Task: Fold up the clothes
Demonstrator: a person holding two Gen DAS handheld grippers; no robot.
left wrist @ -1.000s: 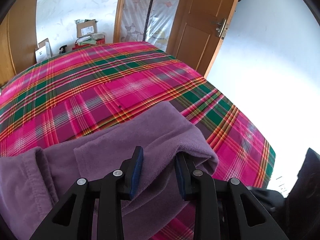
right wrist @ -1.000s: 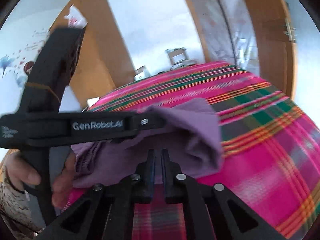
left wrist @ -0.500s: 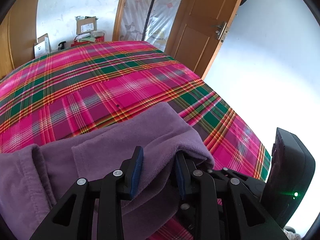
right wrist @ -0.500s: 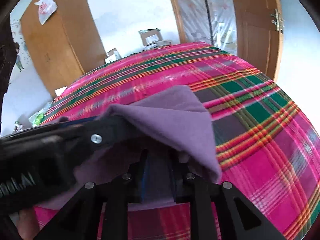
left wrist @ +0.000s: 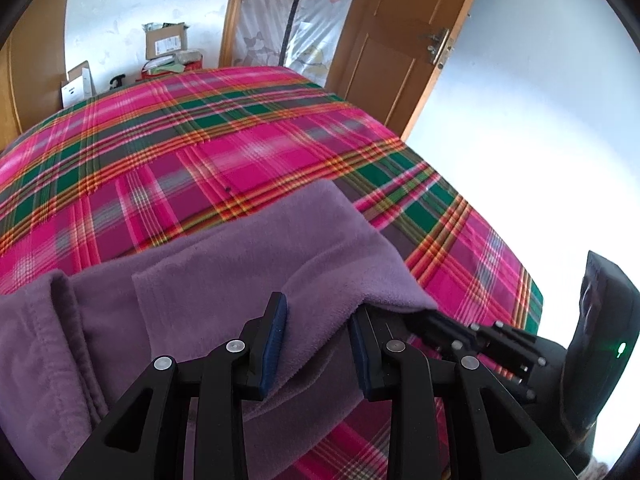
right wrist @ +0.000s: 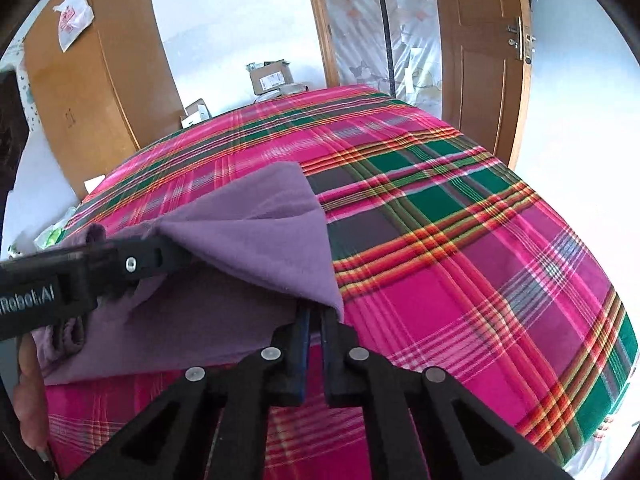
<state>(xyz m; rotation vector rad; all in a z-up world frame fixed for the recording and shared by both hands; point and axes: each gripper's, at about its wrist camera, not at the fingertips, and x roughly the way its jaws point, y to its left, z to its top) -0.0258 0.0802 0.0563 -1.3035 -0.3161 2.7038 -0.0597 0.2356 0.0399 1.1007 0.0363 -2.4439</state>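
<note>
Left gripper (left wrist: 316, 340) clamps a thick fold of the purple fleece garment (left wrist: 240, 272), holding that edge off the plaid bedspread (left wrist: 240, 152). Right gripper (right wrist: 314, 316) jaws have just closed, pinching the garment's lower corner beside it, likely so both ends of one edge lift together for the fold. Garment lies at the near bed edge. Far end: cardboard boxes (right wrist: 270, 76), open wooden door (left wrist: 400, 52). Nothing blocks the bedspread ahead.

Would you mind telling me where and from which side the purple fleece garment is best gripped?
Grip the purple fleece garment at its near-right corner, coming from the near bed edge: that edge hangs lifted off the plaid bedspread, so jaws can slide around it. The right gripper has just closed there.
</note>
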